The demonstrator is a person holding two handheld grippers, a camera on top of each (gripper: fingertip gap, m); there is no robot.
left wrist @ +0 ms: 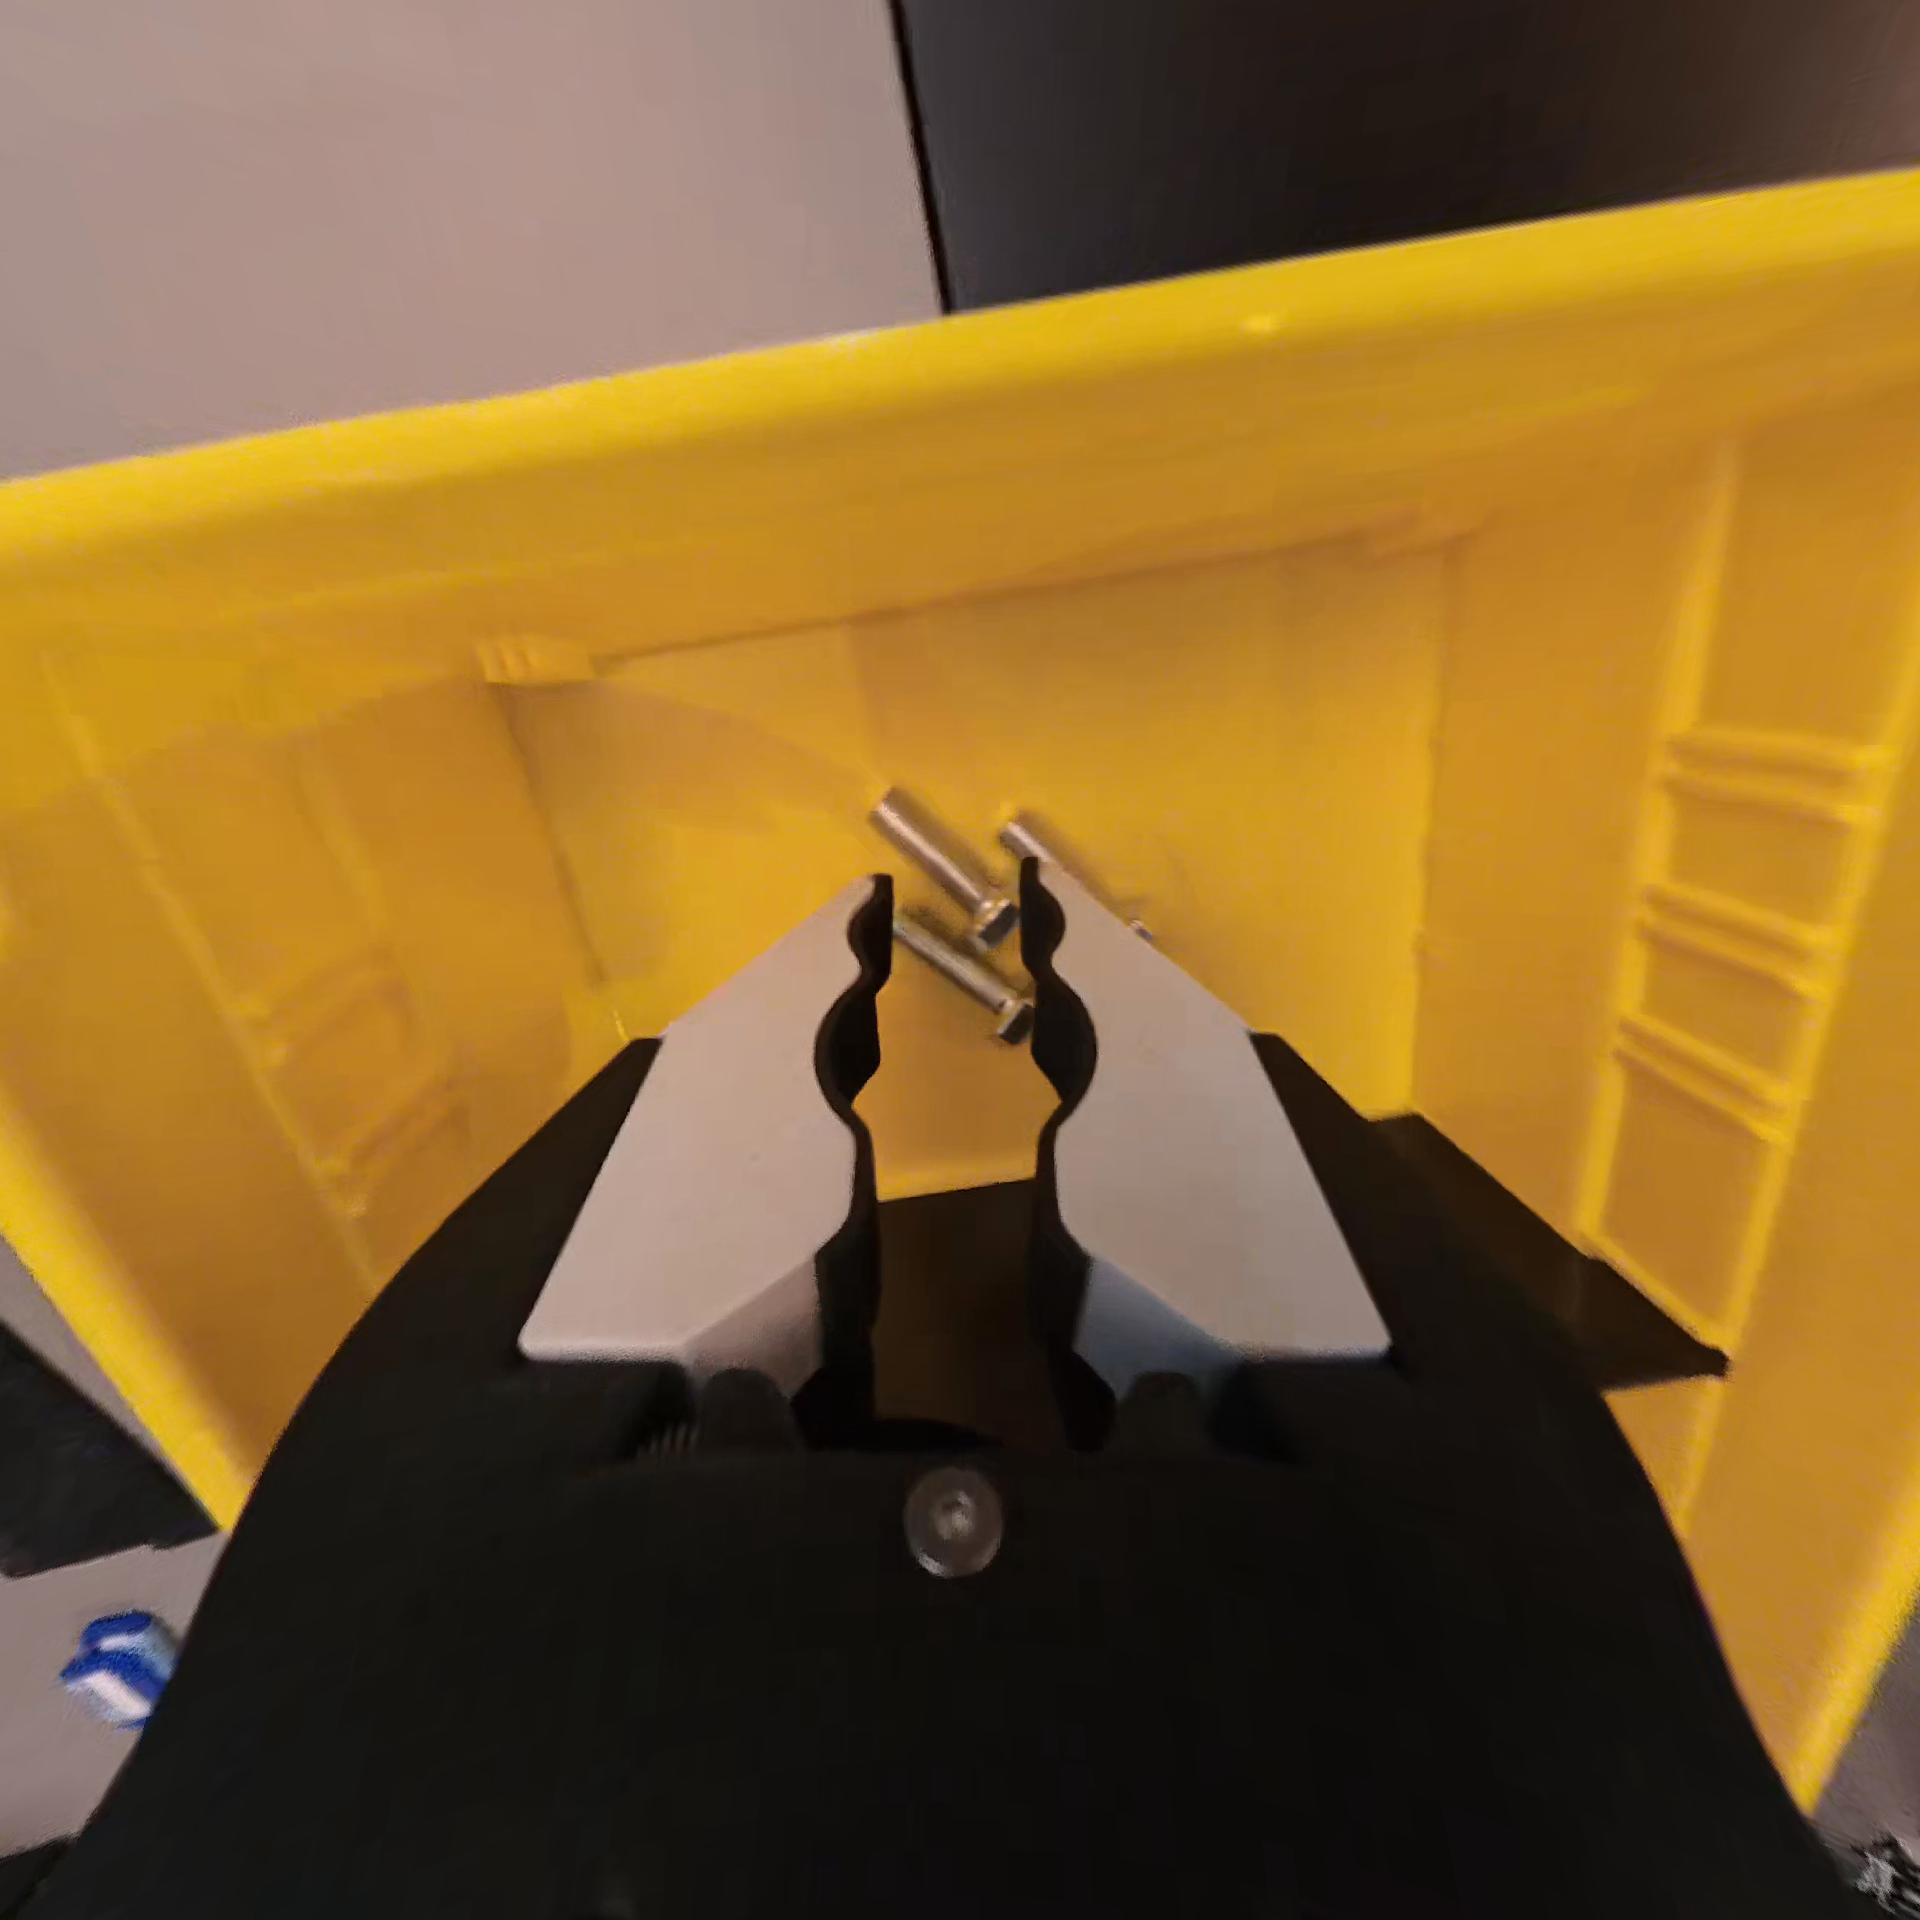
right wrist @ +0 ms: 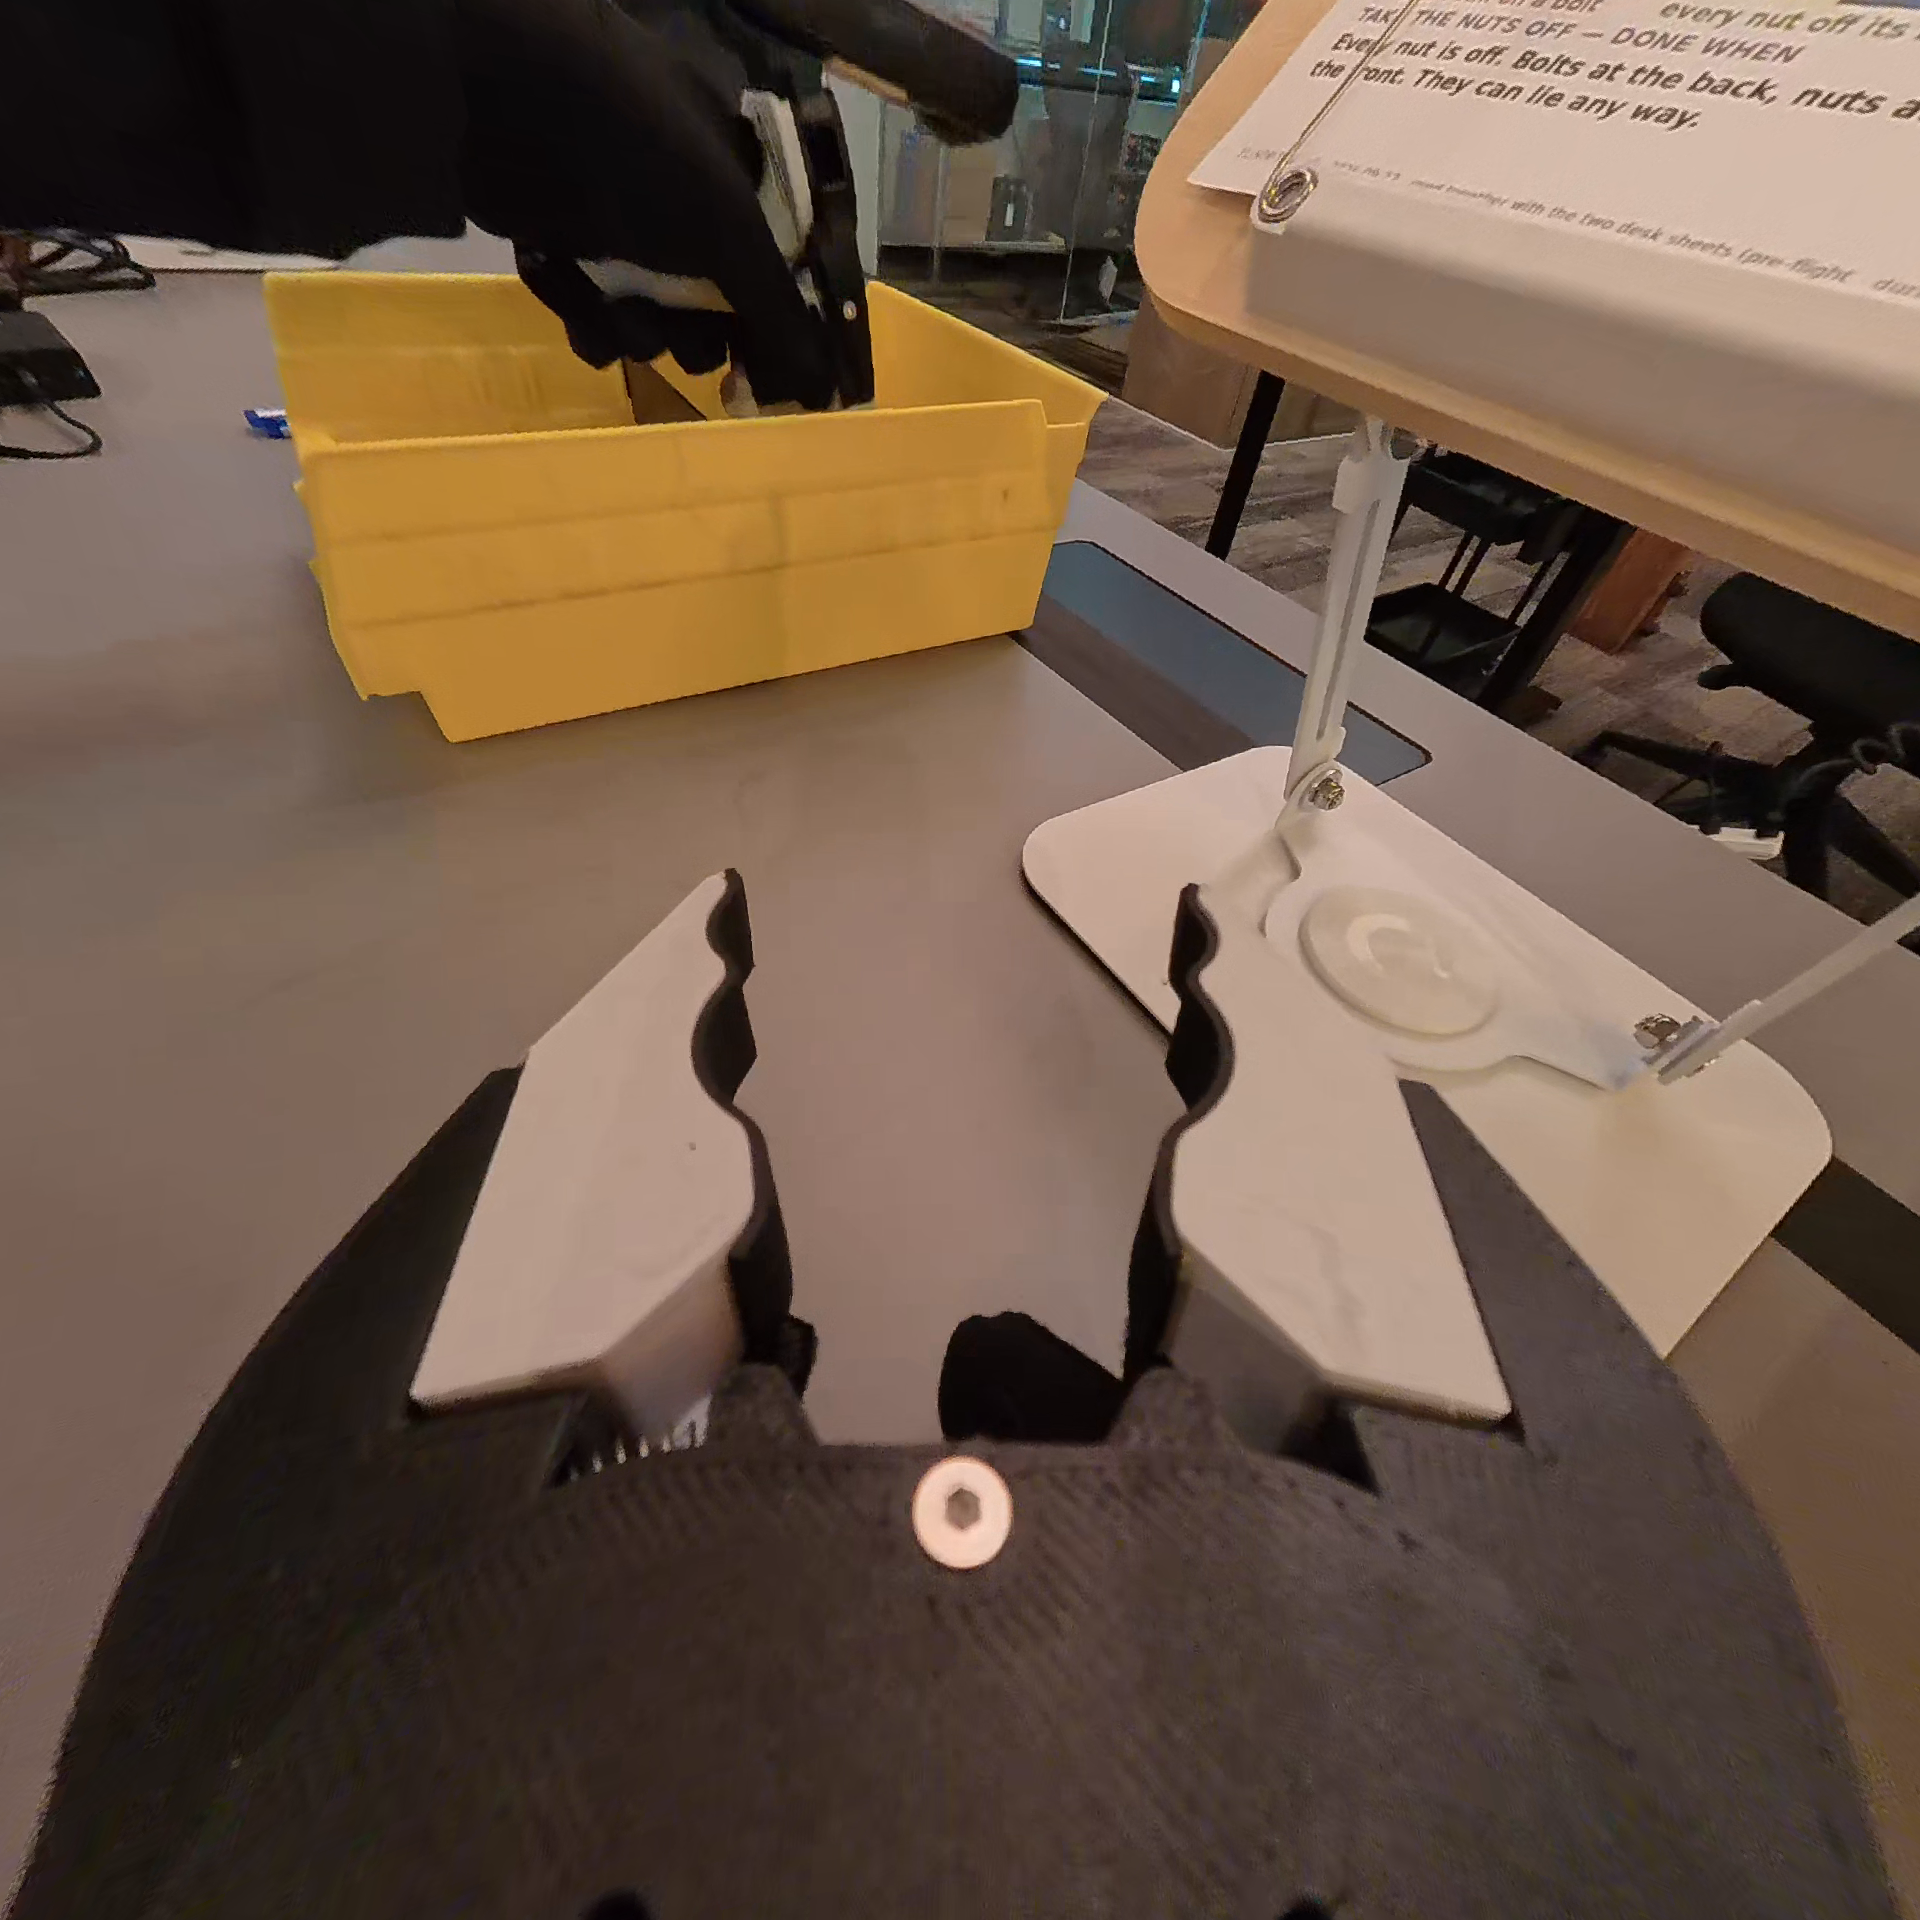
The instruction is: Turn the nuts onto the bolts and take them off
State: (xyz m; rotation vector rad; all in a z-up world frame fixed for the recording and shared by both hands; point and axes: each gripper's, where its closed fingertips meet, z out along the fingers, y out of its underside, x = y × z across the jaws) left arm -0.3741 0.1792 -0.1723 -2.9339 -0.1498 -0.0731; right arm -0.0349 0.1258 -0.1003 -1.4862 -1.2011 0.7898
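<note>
A: Bolts (left wrist: 940, 868), three that I can count, lie loose on the floor of the yellow bin (left wrist: 935, 457), bunched near its back wall. No nuts in sight in either view.

B: Left gripper (left wrist: 956, 894)?

A: Down inside the bin, jaws parted a little, nothing between them. The tips straddle the nearer bolt (left wrist: 961, 982), which lies slantwise across the gap with its head close against the right fingertip.

B: Risks, as you judge them?

A: The bolt is smooth, round and skewed to the jaws, so closing now could roll it out or pinch it near the head and leave it cocked. The neighbouring bolt lies touching or nearly so; both could be dragged along. The left wrist view is also blurred, so position is uncertain.

B: Right gripper (right wrist: 961, 904)?

A: Wide open, empty, over the grey table (right wrist: 312, 935), well apart from the bin.

B: What does each view add?

A: Left wrist alone shows the bolts. Right wrist alone shows the bin from outside, the gloved hand (right wrist: 665, 239) reaching in, and a white stand (right wrist: 1455, 1039) holding a printed sheet (right wrist: 1621, 114).
</note>
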